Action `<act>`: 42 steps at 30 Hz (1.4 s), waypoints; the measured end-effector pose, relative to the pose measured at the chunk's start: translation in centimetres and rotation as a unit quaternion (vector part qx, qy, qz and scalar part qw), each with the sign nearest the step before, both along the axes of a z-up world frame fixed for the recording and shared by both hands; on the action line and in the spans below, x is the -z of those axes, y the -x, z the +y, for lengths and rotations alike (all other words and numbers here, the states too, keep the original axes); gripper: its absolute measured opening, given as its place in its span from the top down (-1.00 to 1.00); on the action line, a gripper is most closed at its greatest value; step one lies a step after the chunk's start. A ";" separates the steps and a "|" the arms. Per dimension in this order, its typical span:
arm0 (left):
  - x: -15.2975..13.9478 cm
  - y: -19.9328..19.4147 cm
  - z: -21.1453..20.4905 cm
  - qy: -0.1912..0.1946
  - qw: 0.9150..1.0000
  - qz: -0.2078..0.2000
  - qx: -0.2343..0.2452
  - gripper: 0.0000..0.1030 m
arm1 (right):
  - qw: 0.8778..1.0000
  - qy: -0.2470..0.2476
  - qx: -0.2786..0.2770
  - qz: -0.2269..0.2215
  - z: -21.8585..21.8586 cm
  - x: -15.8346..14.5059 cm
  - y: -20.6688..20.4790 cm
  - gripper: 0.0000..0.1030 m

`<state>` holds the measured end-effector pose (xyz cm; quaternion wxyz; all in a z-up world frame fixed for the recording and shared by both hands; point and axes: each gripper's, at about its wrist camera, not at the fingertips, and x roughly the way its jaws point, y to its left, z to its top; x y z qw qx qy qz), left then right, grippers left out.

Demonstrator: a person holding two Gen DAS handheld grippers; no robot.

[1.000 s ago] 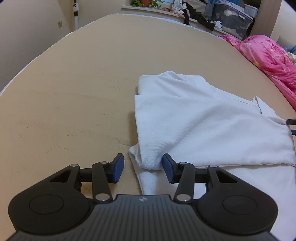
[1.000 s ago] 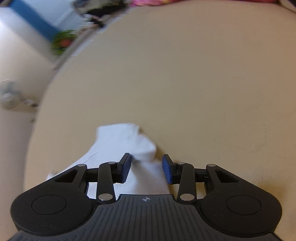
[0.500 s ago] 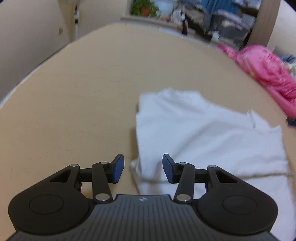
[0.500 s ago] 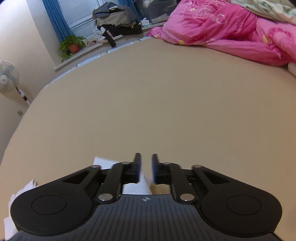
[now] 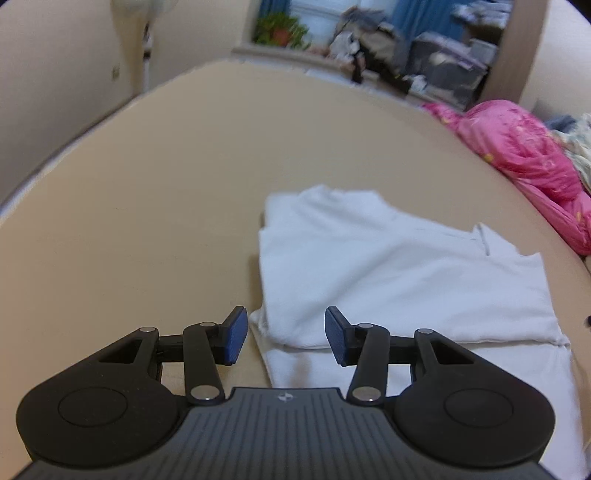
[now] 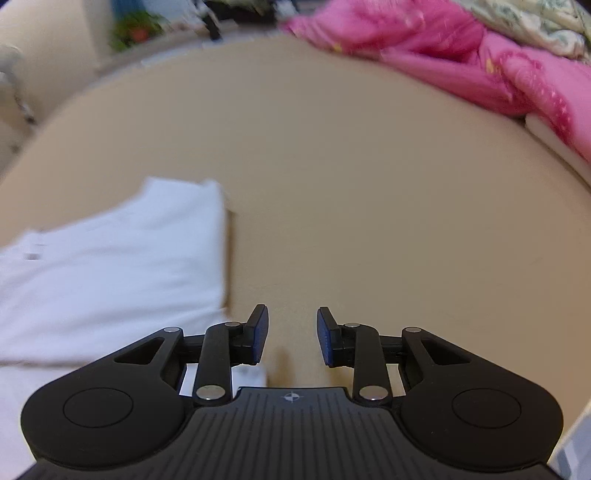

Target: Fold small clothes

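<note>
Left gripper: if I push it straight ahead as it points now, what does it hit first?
Probably the folded white garment: its near corner lies just ahead of the open left gripper. Depth is unclear.

A tan bed fills the room; a crumpled pink quilt lies at its two o'clock edge, a potted plant at twelve, a fan at eleven.

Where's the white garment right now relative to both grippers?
The white garment lies folded on the tan bed, directly ahead of the open left gripper. In the right wrist view it sits left of the open right gripper.
</note>
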<state>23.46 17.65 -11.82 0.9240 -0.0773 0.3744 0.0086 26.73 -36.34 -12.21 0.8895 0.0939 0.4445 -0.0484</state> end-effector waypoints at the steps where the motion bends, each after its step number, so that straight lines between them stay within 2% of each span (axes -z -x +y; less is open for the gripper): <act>1: -0.5 0.6 -0.4 -0.011 1.000 -0.011 0.004 0.00 | 1.000 0.003 -0.013 -0.018 0.1 -1.3 1.8 0.38; 3: -1.4 2.1 -1.0 -0.026 0.999 -0.030 0.011 -0.01 | 0.998 0.002 -0.031 -0.051 0.0 -3.6 4.9 0.26; 5: -2.7 3.9 -1.6 -0.027 0.998 -0.045 0.015 -0.01 | 0.996 -0.019 -0.039 -0.083 -0.3 -5.2 8.3 0.12; 9: -5.3 7.6 -2.7 -0.024 0.998 -0.058 0.015 -0.01 | 0.991 -0.048 -0.046 -0.114 -0.6 -6.4 14.5 0.09; 14: -8.5 12.7 -4.2 -0.036 0.998 -0.051 0.013 -0.01 | 0.990 -0.052 -0.043 -0.121 -0.4 -6.2 19.1 0.09; 16: -8.7 15.2 -4.6 -0.031 0.998 -0.050 0.020 -0.01 | 0.991 -0.062 -0.037 -0.113 -0.4 -4.9 20.2 0.09; 19: -6.8 19.3 -5.6 -0.014 0.999 -0.033 0.028 -0.01 | 0.994 -0.066 -0.026 -0.081 -0.6 -2.8 21.2 0.09; 21: -4.6 21.3 -5.9 -0.011 0.999 0.007 0.029 -0.01 | 0.996 -0.066 -0.030 -0.057 -0.4 -1.8 21.5 0.09; 23: -2.7 21.8 -5.8 -0.003 0.998 0.063 0.015 -0.01 | 0.996 -0.057 -0.038 -0.050 0.0 -1.4 21.2 0.09; 24: -2.1 22.0 -5.5 0.007 0.997 0.077 0.010 -0.01 | 0.996 -0.057 -0.042 -0.045 0.1 -1.2 20.9 0.09; 27: -1.1 22.2 -3.8 0.022 0.995 0.100 -0.015 0.00 | 0.997 -0.069 -0.037 -0.016 0.2 -0.1 20.2 0.09; 32: 0.7 21.9 -1.0 0.034 0.986 0.153 -0.054 0.00 | 0.996 -0.064 -0.023 0.059 0.2 1.7 19.6 0.09; 34: 1.0 21.9 -0.7 0.041 0.984 0.163 -0.050 0.00 | 0.995 -0.060 -0.023 0.079 0.1 2.3 19.7 0.09; 42: 1.8 22.3 -1.6 0.009 0.983 0.179 -0.027 0.00 | 0.990 -0.067 -0.037 0.116 0.2 3.5 20.4 0.08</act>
